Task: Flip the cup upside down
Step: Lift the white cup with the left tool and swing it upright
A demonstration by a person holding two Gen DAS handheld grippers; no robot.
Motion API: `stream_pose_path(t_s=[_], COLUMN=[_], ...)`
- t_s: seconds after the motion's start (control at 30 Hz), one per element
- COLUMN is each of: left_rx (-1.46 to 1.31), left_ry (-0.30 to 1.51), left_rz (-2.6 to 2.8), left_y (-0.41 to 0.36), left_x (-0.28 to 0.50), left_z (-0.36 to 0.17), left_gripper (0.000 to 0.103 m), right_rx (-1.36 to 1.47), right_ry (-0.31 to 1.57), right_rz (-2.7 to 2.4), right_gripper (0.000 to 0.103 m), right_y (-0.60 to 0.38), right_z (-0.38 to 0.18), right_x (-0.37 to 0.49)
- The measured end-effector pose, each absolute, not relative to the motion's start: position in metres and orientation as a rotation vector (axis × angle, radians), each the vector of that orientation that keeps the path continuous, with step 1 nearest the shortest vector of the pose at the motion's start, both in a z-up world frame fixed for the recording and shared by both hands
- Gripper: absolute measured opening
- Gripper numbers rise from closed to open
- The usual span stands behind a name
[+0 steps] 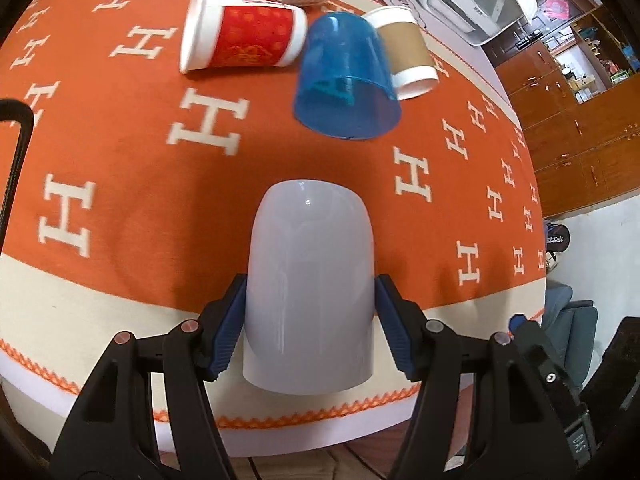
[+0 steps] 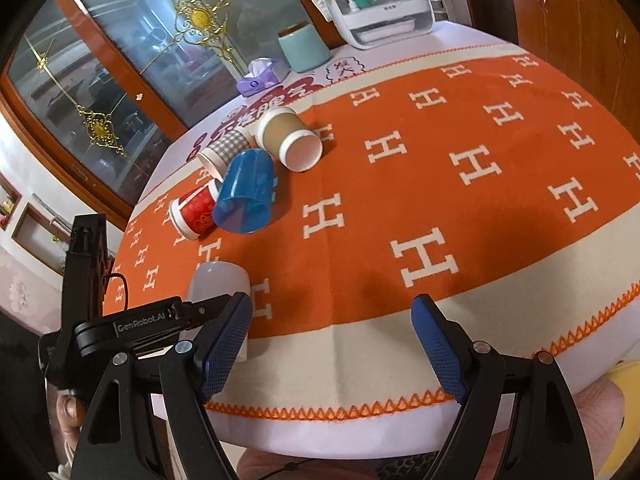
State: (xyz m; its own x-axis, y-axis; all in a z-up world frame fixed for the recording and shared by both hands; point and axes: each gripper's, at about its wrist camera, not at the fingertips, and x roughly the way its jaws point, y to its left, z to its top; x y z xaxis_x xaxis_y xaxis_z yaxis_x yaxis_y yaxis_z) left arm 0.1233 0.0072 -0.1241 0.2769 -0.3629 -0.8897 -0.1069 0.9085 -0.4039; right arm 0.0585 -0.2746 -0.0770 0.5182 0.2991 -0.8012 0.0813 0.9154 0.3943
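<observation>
Left gripper [image 1: 310, 320] has its blue pads snug on the grey cup [image 1: 310, 288], lower centre of frame, already bottom-up. Glossy sides, could slip and tip if released crooked. Right gripper [image 2: 332, 344] gapes wide, holding nothing.

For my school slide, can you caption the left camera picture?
Left tongs grip a white cup, mouth down, near the orange cloth's edge.

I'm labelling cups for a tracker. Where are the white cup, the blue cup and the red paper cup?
white cup [image 1: 310, 280], left wrist view, smooth side wall.
blue cup [image 1: 346, 80], left wrist view, translucent side.
red paper cup [image 1: 252, 38], left wrist view, red sleeve.
</observation>
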Motion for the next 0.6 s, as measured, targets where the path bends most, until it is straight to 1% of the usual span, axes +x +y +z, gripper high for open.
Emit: stream_pose_path(t_s=[0.2,0.27,0.33,0.4,0.6], left_rx=[-0.434,-0.419,-0.411,-0.410,-0.377], left_ry=[1.270,1.276,1.276,1.276,1.263], left_rz=[-0.196,-0.202,-0.209,-0.226,-0.282], left_y=[-0.005,-0.008,-0.008,-0.006,-0.003], left_x=[0.125,0.125,0.125,0.124,0.119], left_z=[-0.127,-0.127,-0.126,-0.124,-0.110], left_gripper=[0.061,0.063,0.067,0.070,0.071], right_rx=[0.418,0.427,0.434,0.440,0.463], right_ry=[1.056,1.063,1.066,1.066,1.070], right_rz=[0.140,0.146,0.151,0.159,0.187], right_gripper=[0.084,0.084,0.084,0.084,0.084], right_y=[-0.278,-0.278,-0.279,-0.279,-0.276], right_z=[-0.092,-0.095,-0.097,-0.098,-0.097], right_x=[0.068,0.069,0.070,0.070,0.071])
